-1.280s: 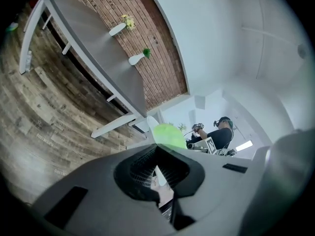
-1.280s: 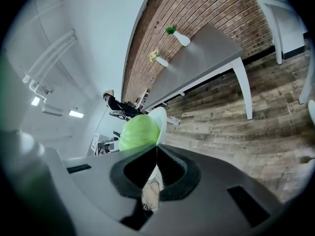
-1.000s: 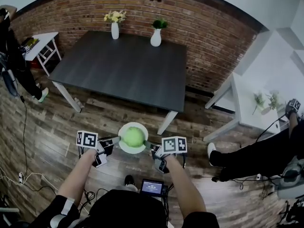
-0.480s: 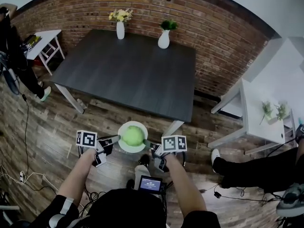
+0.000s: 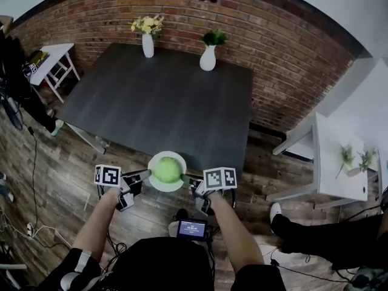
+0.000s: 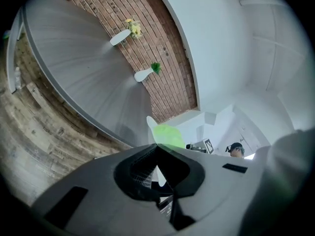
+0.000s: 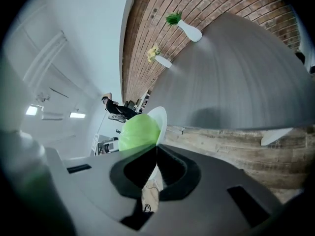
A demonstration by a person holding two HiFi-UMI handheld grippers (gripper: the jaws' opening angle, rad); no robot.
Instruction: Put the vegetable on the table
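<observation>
A round green vegetable (image 5: 167,170) lies on a white plate (image 5: 154,160) carried between both grippers at the near edge of the dark table (image 5: 163,96). My left gripper (image 5: 145,174) is shut on the plate's left rim, my right gripper (image 5: 187,180) on its right rim. In the left gripper view the plate (image 6: 150,126) stands edge-on between the jaws of the gripper (image 6: 157,150), with the vegetable (image 6: 168,134) behind it. The right gripper view shows the vegetable (image 7: 138,132) on the plate (image 7: 161,116), held above the gripper (image 7: 156,149).
Two white vases stand at the table's far edge, one with yellow flowers (image 5: 148,43) and one with a green plant (image 5: 208,57). White side tables sit at the left (image 5: 53,56) and the right (image 5: 337,162). A person's leg (image 5: 315,235) is at the right; cables lie on the floor.
I have come closer to the dark table. The plate with the vegetable was over the wooden floor and is now at the table's near edge. Both grips are unchanged.
</observation>
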